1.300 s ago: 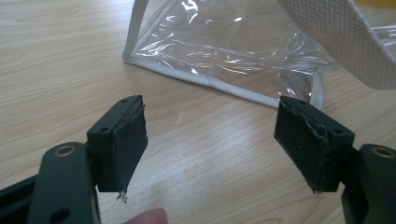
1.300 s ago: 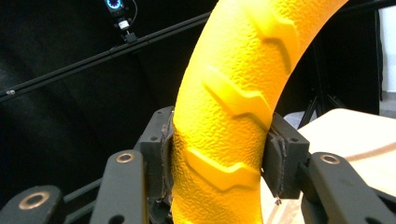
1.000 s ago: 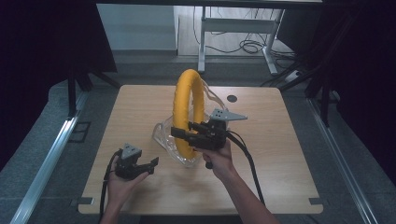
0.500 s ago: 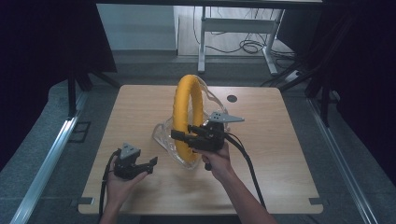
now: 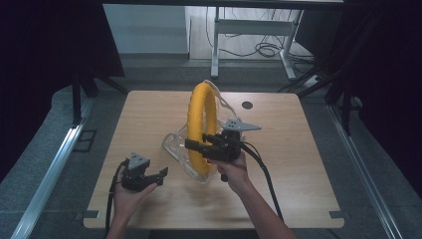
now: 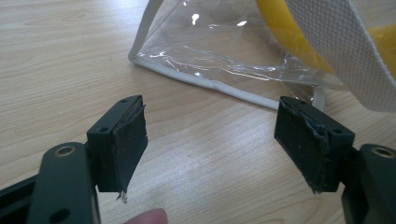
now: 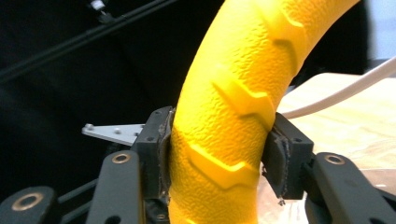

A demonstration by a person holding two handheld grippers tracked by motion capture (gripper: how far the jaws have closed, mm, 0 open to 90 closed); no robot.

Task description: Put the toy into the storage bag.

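Your right gripper [image 5: 195, 145], jaws just easing, grips the yellow ring [image 5: 203, 107]; left gripper [image 5: 160, 175] gapes empty at seven o'clock. Next, free the clear bag [image 6: 219, 56].

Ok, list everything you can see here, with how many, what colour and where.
Ring: one, yellow, ridged, upright mid-table, its lower part in the bag.
Bag: one, clear plastic with white trim and a white strap, under the ring.
Table: one, light wood, with a dark round hole near its far edge.
Desk frame: one, grey, on the floor beyond the table.
Left gripper: one, black, jaws open above bare wood near the bag.
Right gripper: one, black, jaws around the ring, just been opening; the pads seem to touch it.
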